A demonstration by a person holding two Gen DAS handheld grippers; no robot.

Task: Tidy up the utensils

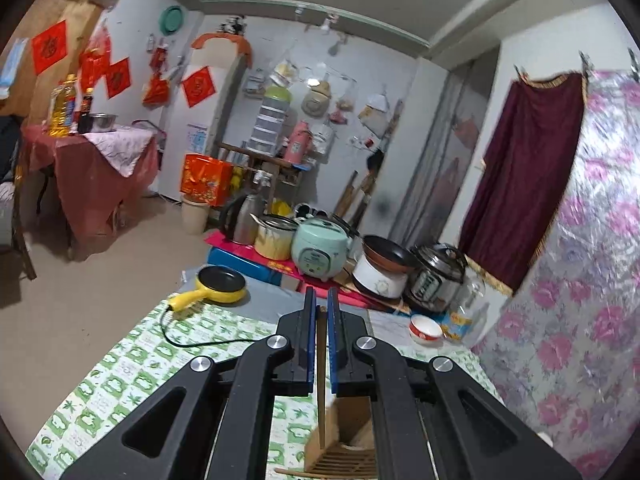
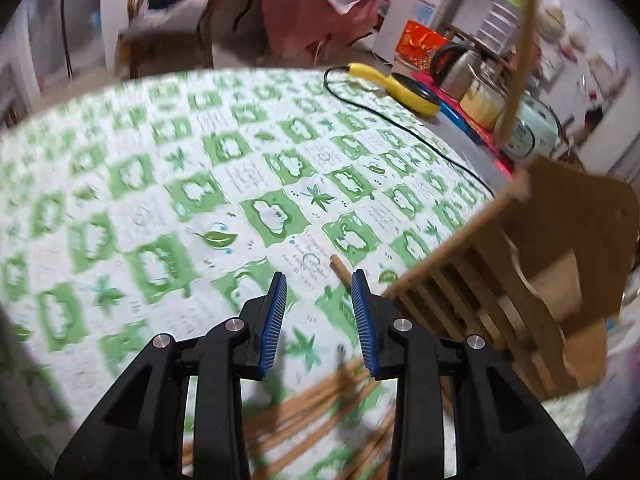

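Wooden utensil holder [image 2: 560, 264]: pale brown box, slatted side, solid panels with a curved cut-out, open compartment visible from above in the left wrist view [image 1: 352, 412]. It stands on the green-and-white patterned tablecloth [image 2: 200, 184], toward the table's right edge. One chopstick [image 1: 321, 364], thin and brown, stands upright above the holder's opening, its lower end reaching down toward the compartment; the same stick shows as a tall pale rod in the right wrist view [image 2: 520, 52]. A loose bundle of chopsticks [image 2: 320, 404] lies flat on the cloth near the table's near edge, just beside the holder's slatted side, blurred. One stick's tip [image 2: 340, 268] points away from the bundle.
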